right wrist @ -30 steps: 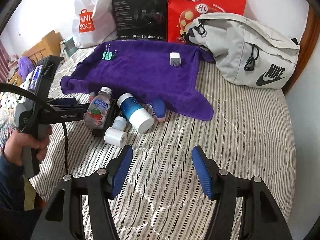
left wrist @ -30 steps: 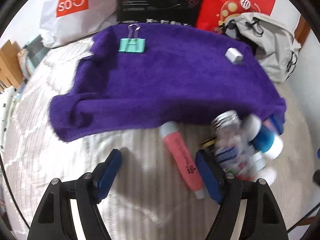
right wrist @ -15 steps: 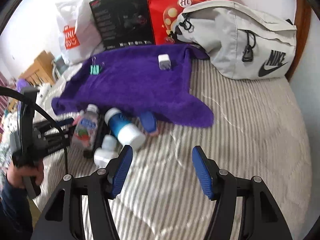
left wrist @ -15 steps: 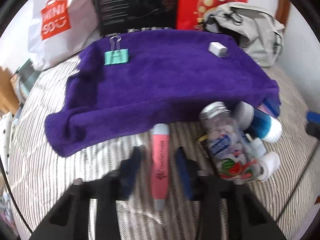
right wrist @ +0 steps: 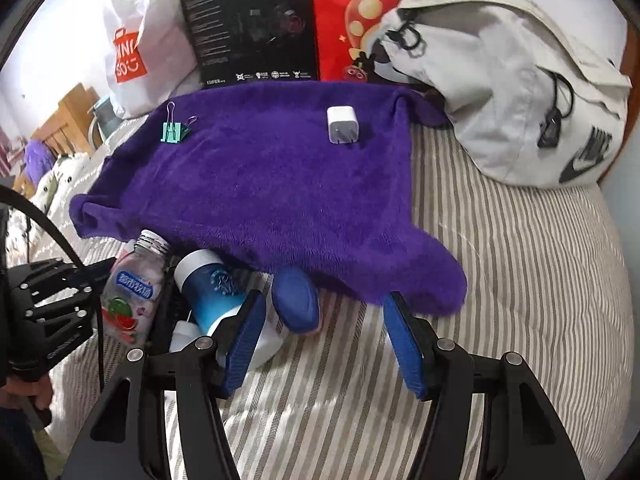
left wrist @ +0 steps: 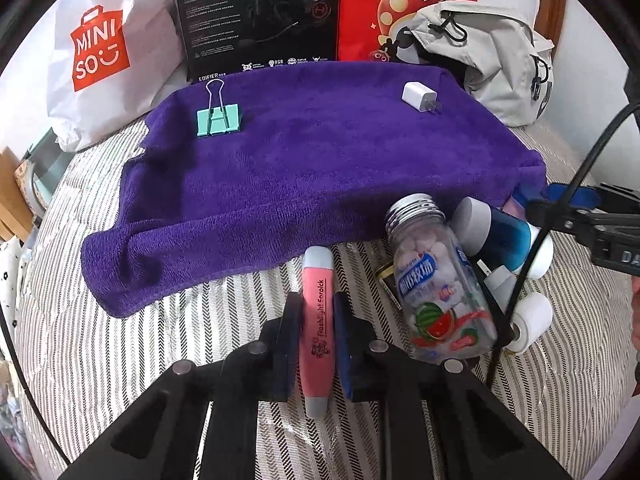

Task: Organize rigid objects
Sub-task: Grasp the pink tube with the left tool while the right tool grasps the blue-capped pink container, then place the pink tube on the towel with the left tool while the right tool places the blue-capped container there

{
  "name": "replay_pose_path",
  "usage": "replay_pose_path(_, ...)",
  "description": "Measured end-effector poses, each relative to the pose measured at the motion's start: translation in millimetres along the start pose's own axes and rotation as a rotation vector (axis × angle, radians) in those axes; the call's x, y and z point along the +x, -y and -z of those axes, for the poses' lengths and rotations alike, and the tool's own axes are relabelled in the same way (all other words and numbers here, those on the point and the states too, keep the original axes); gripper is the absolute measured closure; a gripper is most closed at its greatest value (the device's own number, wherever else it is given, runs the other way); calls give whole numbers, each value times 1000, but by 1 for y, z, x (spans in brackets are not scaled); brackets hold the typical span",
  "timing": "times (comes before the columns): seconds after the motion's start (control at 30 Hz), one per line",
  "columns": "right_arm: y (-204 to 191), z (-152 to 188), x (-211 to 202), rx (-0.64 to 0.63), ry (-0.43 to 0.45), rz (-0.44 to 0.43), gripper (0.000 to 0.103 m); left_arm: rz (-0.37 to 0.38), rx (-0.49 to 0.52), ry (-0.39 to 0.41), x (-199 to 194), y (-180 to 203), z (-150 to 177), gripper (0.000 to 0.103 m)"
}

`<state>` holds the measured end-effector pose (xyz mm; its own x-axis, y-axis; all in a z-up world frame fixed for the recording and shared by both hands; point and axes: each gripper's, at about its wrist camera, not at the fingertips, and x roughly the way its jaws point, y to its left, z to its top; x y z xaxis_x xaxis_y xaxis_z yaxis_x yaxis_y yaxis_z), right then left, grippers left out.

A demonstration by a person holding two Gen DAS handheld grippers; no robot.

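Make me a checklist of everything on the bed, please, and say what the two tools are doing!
Surface: striped bedspread with a purple towel spread on it.
Job's things: green clip and white charger on the towel; candy bottle, blue bottle, small white bottle and a blue oval thing lie off its near edge.
Clutter: nothing seen.
Grippers: left tool shut on the pink highlighter; right tool open, holding nothing.
Cables: black cable crosses the bottles.
Surroundings: white shopping bag, black box, red bag, grey backpack.
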<state>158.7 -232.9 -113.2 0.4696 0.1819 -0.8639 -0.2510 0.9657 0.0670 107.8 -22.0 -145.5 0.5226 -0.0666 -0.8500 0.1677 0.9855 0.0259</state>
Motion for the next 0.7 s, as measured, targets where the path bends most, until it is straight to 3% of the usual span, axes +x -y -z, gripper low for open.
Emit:
replay_pose_path(0.1, -4, -1, 12, -31, -28, 26, 64, 3, 0, -2, 1, 0, -1, 87)
replay_pose_path(0.23, -3, 2, 22, -13, -32, -10, 82, 10, -1, 1, 0, -1, 0, 87)
replay_pose_path(0.4, 3, 7, 17, -8, -32, -13, 82, 22, 2, 0, 0, -2, 0, 87)
replay_pose_path(0.7, 22, 42, -4, -38, -86, 83, 82, -3, -5, -12, -10, -13, 13, 86)
